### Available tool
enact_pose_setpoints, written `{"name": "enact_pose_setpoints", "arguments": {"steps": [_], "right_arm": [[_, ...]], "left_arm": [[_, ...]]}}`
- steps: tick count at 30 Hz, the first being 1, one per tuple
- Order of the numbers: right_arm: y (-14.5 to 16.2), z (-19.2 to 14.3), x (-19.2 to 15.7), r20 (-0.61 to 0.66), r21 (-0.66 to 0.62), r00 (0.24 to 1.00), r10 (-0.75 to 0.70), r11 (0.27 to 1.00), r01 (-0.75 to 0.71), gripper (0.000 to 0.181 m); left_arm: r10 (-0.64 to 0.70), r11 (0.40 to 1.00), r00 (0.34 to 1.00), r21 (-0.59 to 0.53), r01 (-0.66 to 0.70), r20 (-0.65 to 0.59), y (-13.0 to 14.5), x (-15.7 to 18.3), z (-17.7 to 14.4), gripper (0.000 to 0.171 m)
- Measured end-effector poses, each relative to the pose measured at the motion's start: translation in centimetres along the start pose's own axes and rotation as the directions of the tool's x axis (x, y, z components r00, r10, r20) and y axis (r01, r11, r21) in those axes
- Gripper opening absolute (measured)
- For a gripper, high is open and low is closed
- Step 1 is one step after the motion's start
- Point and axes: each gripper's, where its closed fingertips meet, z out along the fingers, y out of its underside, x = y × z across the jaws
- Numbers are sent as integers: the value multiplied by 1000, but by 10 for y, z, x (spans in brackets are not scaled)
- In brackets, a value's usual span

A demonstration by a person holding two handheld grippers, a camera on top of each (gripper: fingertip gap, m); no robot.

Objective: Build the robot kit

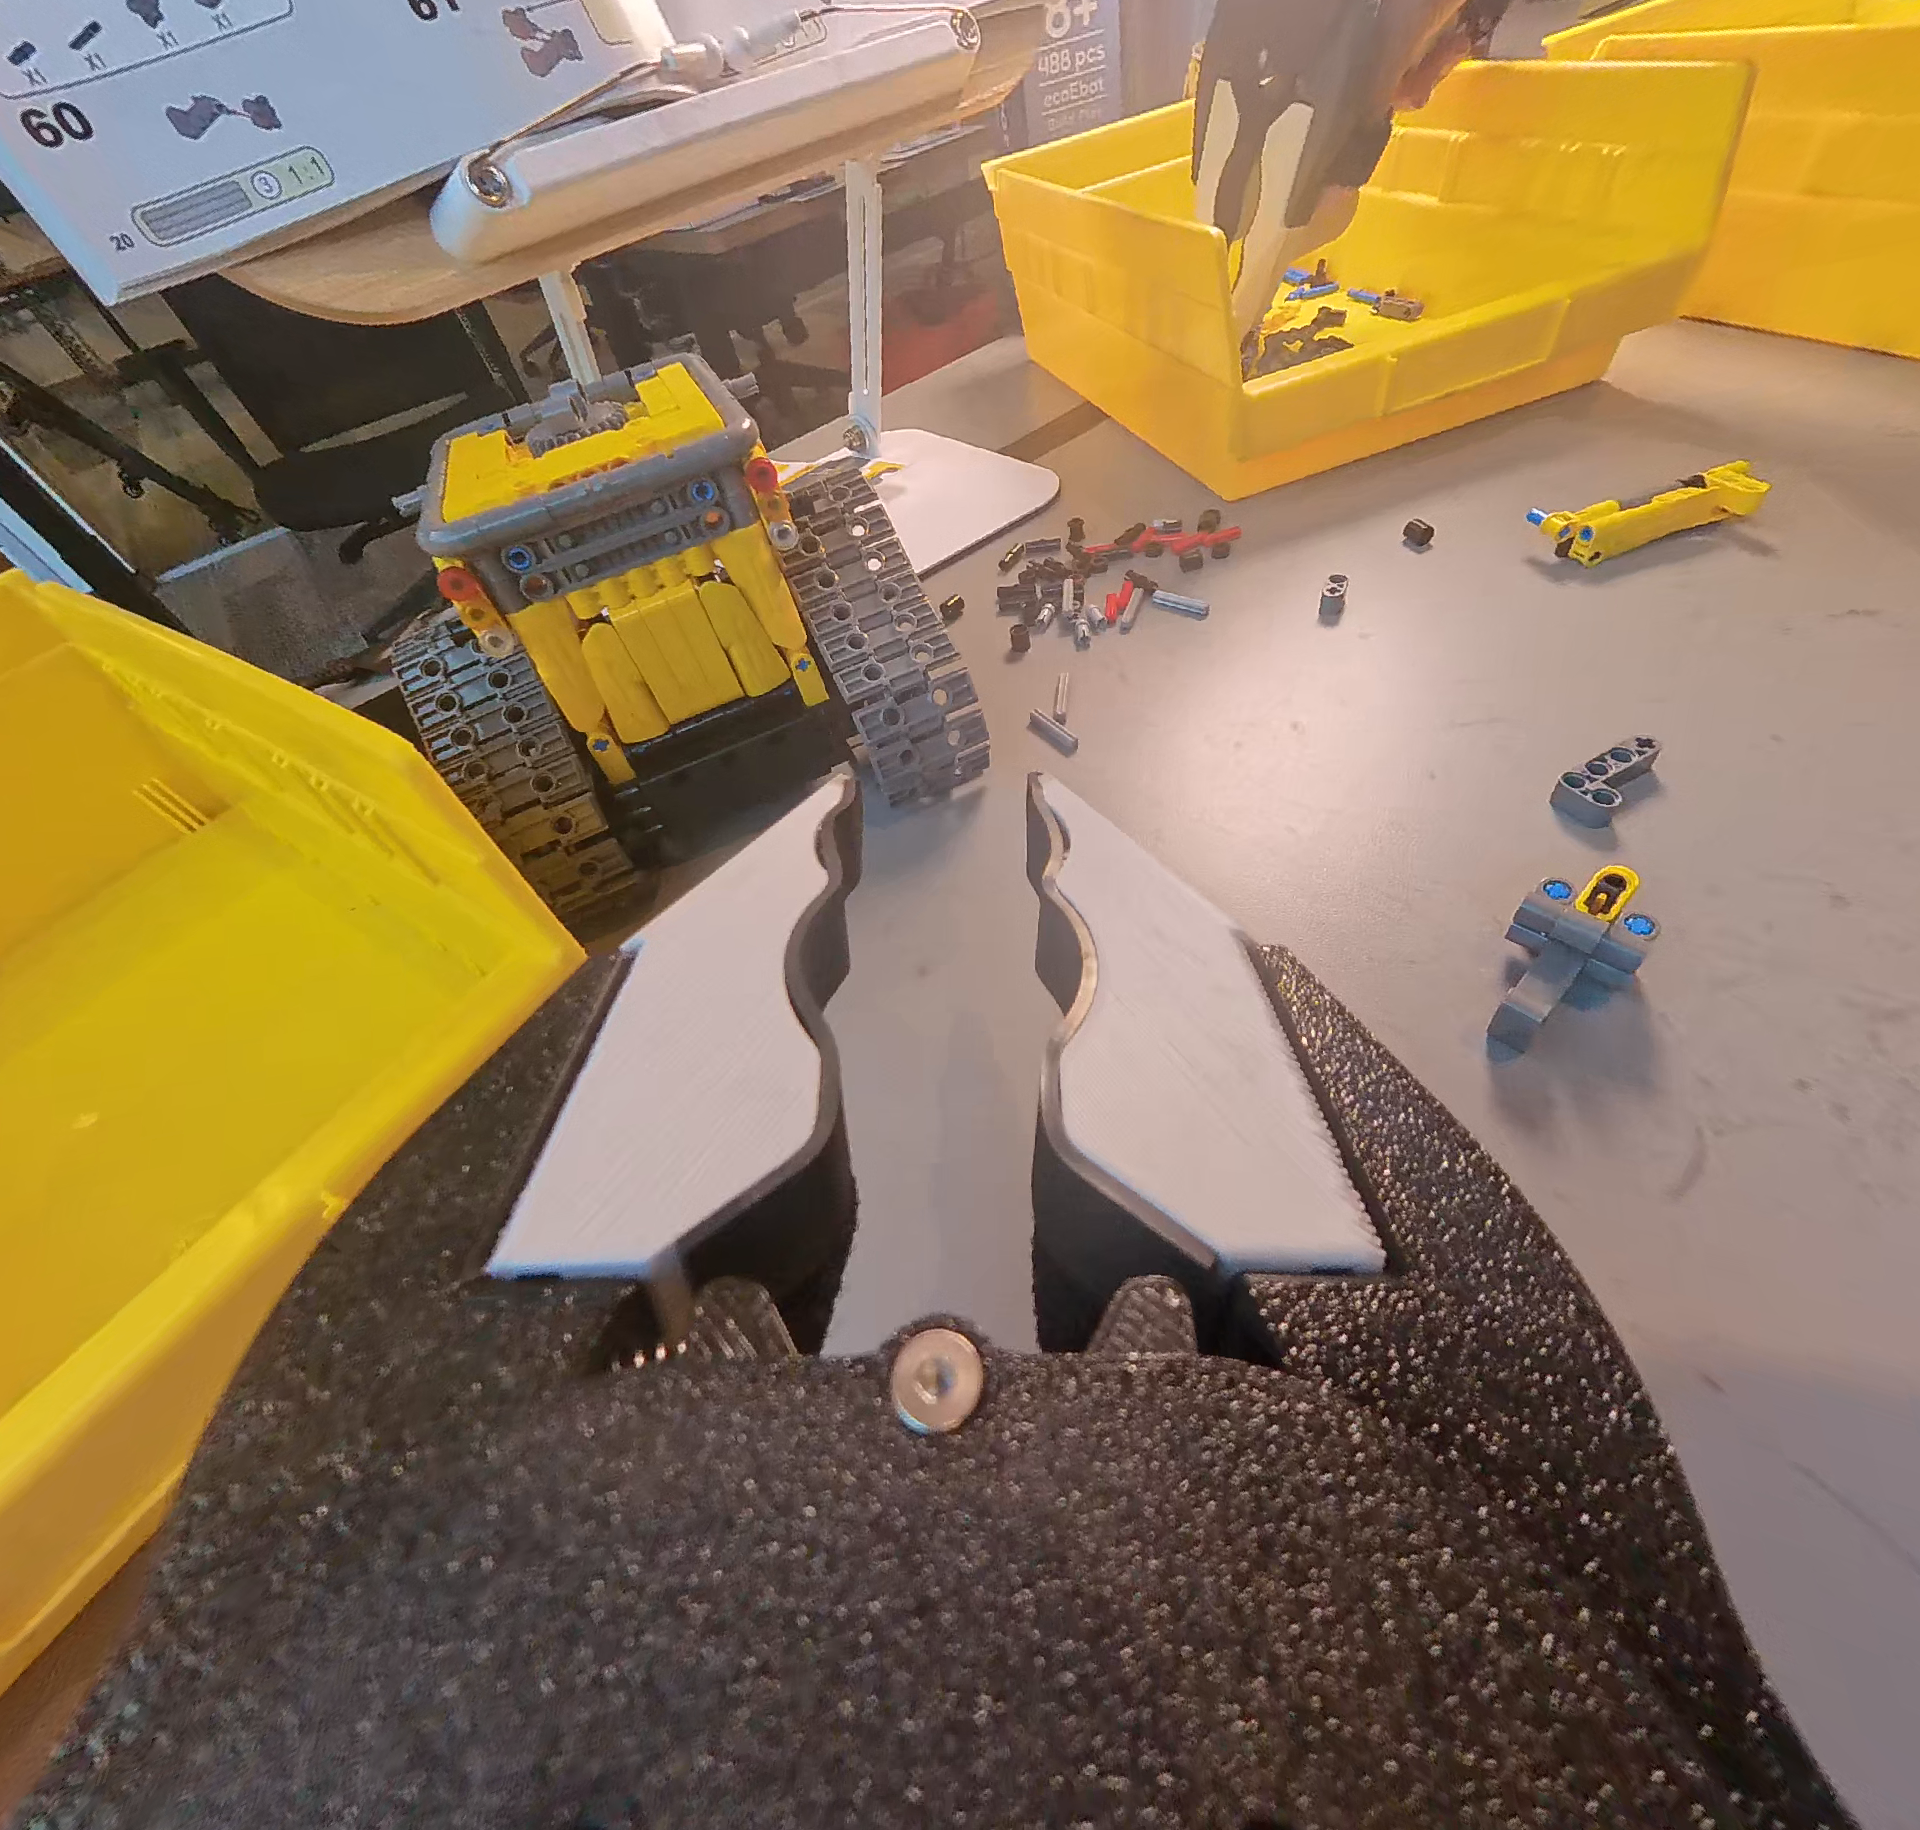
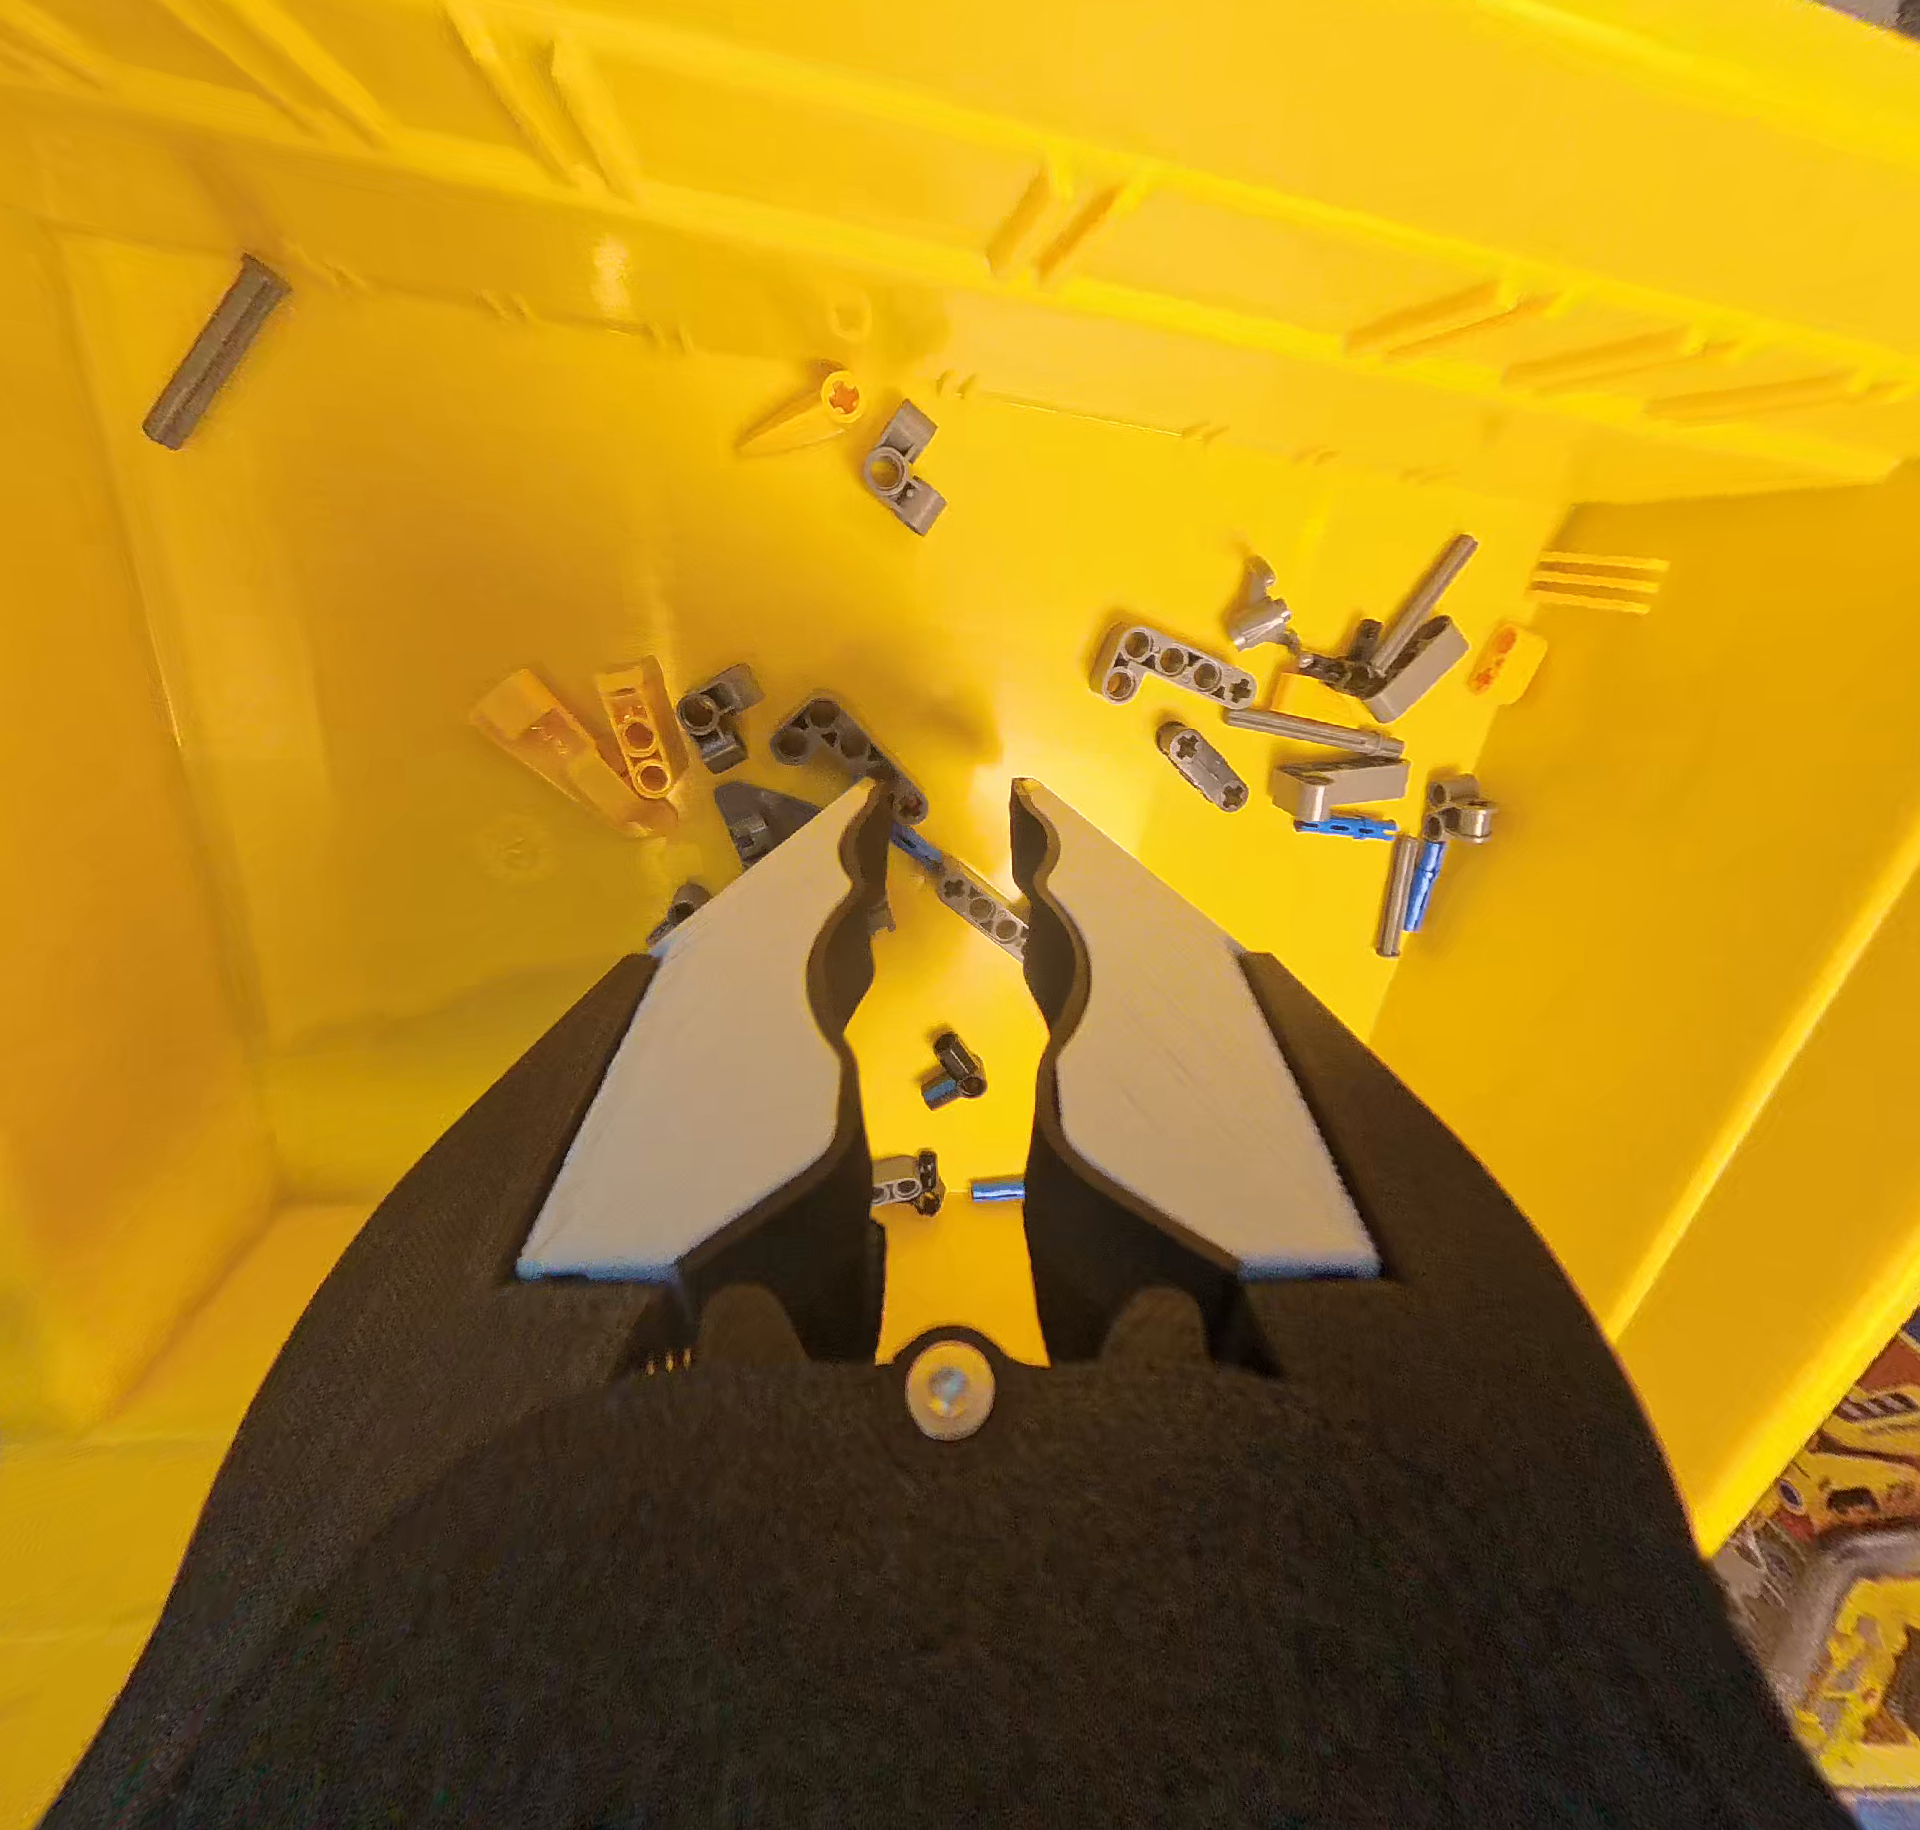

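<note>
My left gripper (image 1: 943, 793) is open and empty, low over the grey table (image 1: 1351, 845), just in front of a yellow and grey tracked brick vehicle (image 1: 644, 637). My right gripper (image 2: 948, 793) is open and empty inside a yellow bin (image 2: 416, 533), above loose grey, black, blue and yellow brick parts. A grey beam with holes (image 2: 977, 902) lies between its fingertips, and a dark grey L-shaped beam (image 2: 831, 736) lies by the left fingertip. In the left wrist view the right gripper (image 1: 1262, 294) reaches down into the far yellow bin (image 1: 1143, 253).
An instruction booklet (image 1: 260, 45) sits on a white stand (image 1: 935, 492) behind the vehicle. Small pins (image 1: 1112, 575) lie scattered on the table, with a yellow subassembly (image 1: 1652, 507), a grey angled beam (image 1: 1605, 772) and a grey-yellow subassembly (image 1: 1569, 949). Another yellow bin (image 1: 208, 949) stands at left. Tip to tip, the grippers are about 45 cm apart. To the grey-yellow subassembly (image 1: 1569, 949): left tips about 12 cm, right tips about 40 cm.
</note>
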Motion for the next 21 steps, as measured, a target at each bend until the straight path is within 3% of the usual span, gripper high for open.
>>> {"name": "enact_pose_setpoints", "arguments": {"steps": [11,14,21], "right_arm": [[-12,2,-16,99,16,995,-21,1000,19,22],[-13,3,-19,124,20,992,-15,1000,12,12],[-11,0,-20,153,11,988,17,1000,-19,32]], "left_arm": [[-4,1000,1000,-4,4,-3,0,0,0,30],[-5,1000,1000,-3,5,-4,1,0,0,30],[-3,1000,1000,-5,3,-4,1,0,1,30]]}}
